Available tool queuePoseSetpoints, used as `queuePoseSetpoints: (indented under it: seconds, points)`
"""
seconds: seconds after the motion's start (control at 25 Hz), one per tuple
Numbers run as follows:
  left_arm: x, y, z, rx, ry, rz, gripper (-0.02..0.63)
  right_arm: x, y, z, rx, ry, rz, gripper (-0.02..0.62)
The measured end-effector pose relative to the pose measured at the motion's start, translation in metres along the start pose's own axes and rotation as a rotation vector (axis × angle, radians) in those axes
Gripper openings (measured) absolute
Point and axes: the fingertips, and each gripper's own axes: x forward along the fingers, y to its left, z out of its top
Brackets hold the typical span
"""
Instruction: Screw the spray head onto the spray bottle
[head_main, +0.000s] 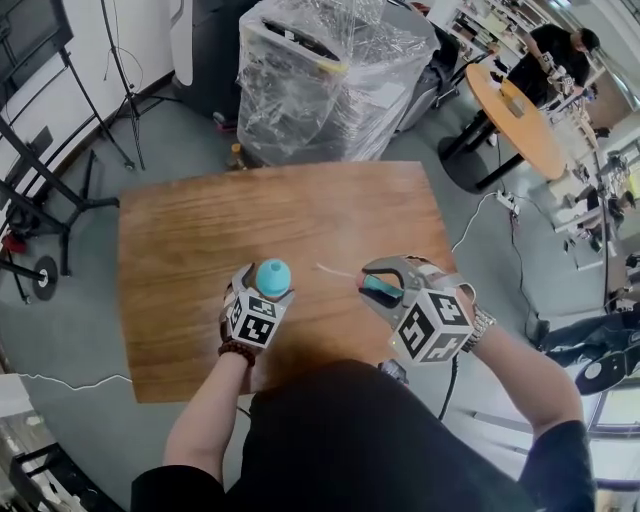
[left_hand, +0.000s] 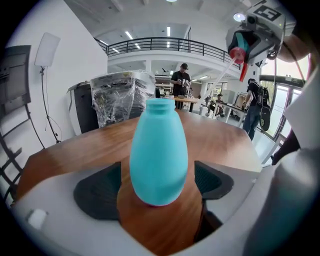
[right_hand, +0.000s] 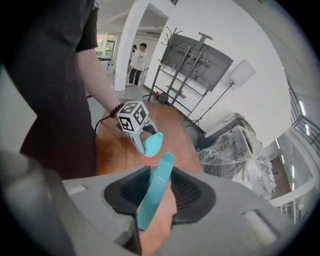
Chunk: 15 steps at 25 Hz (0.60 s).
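A teal spray bottle (head_main: 273, 273) stands upright on the wooden table (head_main: 190, 260), its neck open at the top. My left gripper (head_main: 268, 290) sits around its base with both pads (left_hand: 100, 192) clear of the bottle (left_hand: 159, 160), so the jaws stand open. To the right, my right gripper (head_main: 378, 288) is shut on the teal spray head (head_main: 380, 292), held above the table. Its thin white dip tube (head_main: 335, 270) points toward the bottle. In the right gripper view the spray head's trigger (right_hand: 155, 192) is clamped between the pads, with the bottle (right_hand: 152, 144) beyond it.
A pallet wrapped in clear plastic (head_main: 320, 80) stands behind the table's far edge. Black stands and tripods (head_main: 40, 200) are on the floor at left. A round table (head_main: 520, 120) with a person beside it is at the far right. Cables lie on the floor.
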Motion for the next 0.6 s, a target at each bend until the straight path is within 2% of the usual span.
queuePoseSetpoints:
  seconds: [0.12, 0.2, 0.28, 0.44, 0.6]
  points:
    - [0.008, -0.001, -0.007, 0.024, 0.028, 0.007, 0.467, -0.006, 0.001, 0.000, 0.013, -0.014, 0.006, 0.121]
    - [0.009, -0.003, -0.009, 0.042, 0.042, 0.013, 0.400, -0.010, 0.002, 0.002, 0.014, -0.025, 0.009, 0.121]
    - [0.005, -0.005, -0.007, 0.091, 0.062, 0.026, 0.394, -0.017, 0.002, 0.010, 0.027, -0.049, 0.016, 0.121]
    - [-0.006, -0.016, 0.009, 0.287, 0.104, 0.068, 0.388, -0.039, 0.000, 0.029, 0.037, -0.103, 0.041, 0.121]
    - [-0.010, -0.032, 0.024, 0.470, 0.154, 0.075, 0.385, -0.048, -0.001, 0.021, -0.015, -0.085, 0.043, 0.121]
